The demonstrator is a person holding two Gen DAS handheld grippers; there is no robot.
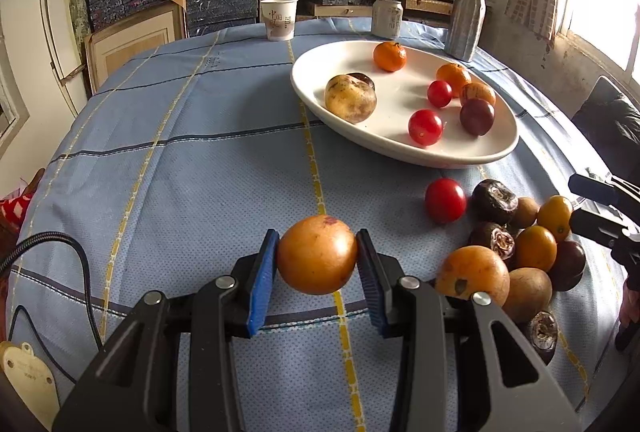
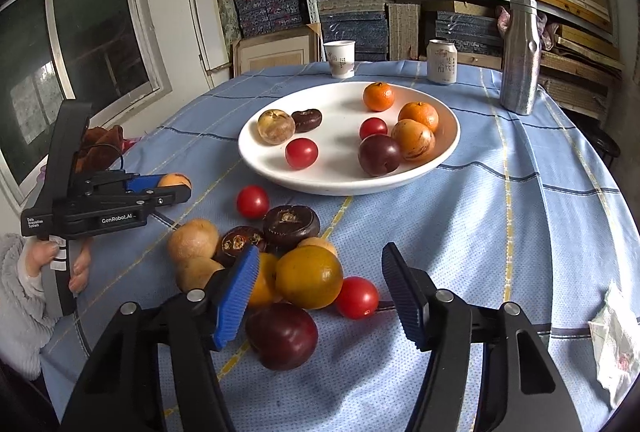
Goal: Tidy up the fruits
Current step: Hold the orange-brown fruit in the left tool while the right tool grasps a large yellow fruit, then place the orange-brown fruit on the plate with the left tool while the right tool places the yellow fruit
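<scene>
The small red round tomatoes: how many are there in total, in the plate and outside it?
4. Two small red round tomatoes lie in the white oval plate, at and. Two lie on the blue cloth, at and. The fruit pile may hide more.

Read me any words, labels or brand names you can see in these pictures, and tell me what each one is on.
"GenRobot.AI": side of the left claw body.
"Data Acquisition System": small print at the rear of that body.
Paper cup: printed characters, too blurred to read.
Can: printed characters, too blurred to read.
Packet at the table's right edge: print unreadable.
</scene>
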